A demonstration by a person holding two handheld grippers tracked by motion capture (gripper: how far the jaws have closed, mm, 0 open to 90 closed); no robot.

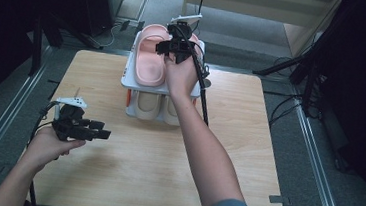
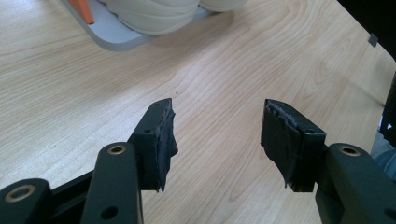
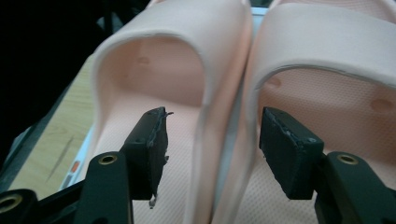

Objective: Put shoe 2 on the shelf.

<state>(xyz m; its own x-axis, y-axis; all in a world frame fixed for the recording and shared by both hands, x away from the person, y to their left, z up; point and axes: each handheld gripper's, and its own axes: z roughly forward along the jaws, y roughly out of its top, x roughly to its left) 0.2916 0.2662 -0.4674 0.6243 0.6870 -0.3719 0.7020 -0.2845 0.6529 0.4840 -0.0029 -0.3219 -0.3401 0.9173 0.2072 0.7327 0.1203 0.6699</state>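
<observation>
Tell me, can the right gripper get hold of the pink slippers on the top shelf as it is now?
Probably yes: the right gripper is open, one jaw inside each pink slipper, straddling their adjoining side walls, with nothing blocking.

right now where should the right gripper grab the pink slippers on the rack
Probably the two touching inner side walls of the pink slippers, from the open heel end: the right gripper already straddles them, one open jaw inside each slipper.
</observation>
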